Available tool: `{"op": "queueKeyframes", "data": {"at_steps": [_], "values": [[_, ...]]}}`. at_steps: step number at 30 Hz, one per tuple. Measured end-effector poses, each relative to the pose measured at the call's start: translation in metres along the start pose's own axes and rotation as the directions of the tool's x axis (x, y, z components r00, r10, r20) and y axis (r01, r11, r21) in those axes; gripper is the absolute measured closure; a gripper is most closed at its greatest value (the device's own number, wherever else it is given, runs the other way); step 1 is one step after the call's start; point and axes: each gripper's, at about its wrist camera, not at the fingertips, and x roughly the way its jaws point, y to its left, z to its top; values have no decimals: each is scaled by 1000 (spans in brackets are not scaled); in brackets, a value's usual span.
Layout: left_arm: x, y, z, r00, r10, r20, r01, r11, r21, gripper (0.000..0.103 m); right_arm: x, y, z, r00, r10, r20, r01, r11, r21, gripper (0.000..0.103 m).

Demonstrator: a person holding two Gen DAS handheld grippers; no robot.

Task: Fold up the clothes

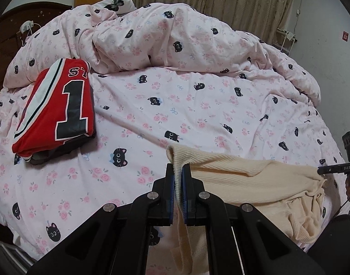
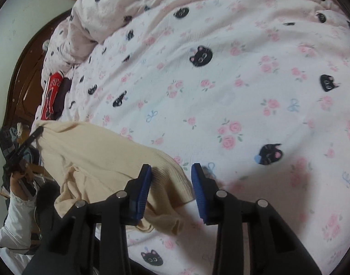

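A cream ribbed sweater [image 1: 255, 183] lies rumpled on the near part of the bed. My left gripper [image 1: 178, 169] is shut on one of its edges, and the fabric hangs down between the blue pads. In the right wrist view the same sweater [image 2: 101, 155] stretches from the left gripper [image 2: 38, 130] to my right gripper [image 2: 171, 171]. The right jaws stand apart with the sweater's corner lying between them, and the right pad is clear of the cloth. The right gripper [image 1: 321, 170] also shows at the sweater's far end in the left wrist view.
A folded red jersey [image 1: 58, 107] with a black numeral lies at the left of the bed [image 1: 197, 114], seen too as the red jersey [image 2: 52, 94]. A crumpled cat-print duvet [image 1: 163, 39] is heaped at the back. A dark wooden headboard [image 1: 5, 34] stands on the left. A white sleeve [image 2: 16, 210] is nearby.
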Motion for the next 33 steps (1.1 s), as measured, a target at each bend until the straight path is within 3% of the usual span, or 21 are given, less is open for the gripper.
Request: {"op": "queueKeyframes", "data": {"at_steps": [16, 18, 19, 20, 27, 33], "values": [[2, 11, -1, 1000, 17, -9, -17, 999, -33, 98, 7, -12, -4, 996, 84, -25, -84, 996, 22, 78], [3, 11, -2, 1000, 12, -17, -13, 999, -36, 98, 8, -9, -6, 996, 86, -26, -86, 996, 9, 84], [3, 10, -2, 1000, 10, -19, -10, 999, -31, 98, 7, -7, -7, 996, 81, -23, -81, 997, 1, 100], [1, 10, -2, 1000, 7, -15, -8, 1000, -30, 98, 6, -5, -8, 997, 73, -19, -73, 997, -8, 99], [-16, 4, 10, 999, -20, 31, 20, 1000, -18, 98, -39, -1, -5, 990, 85, 110, -83, 996, -20, 100], [-9, -8, 36, 998, -34, 59, 35, 999, -9, 98, -79, 3, 21, 973, 61, 221, -55, 998, -34, 100]]}}
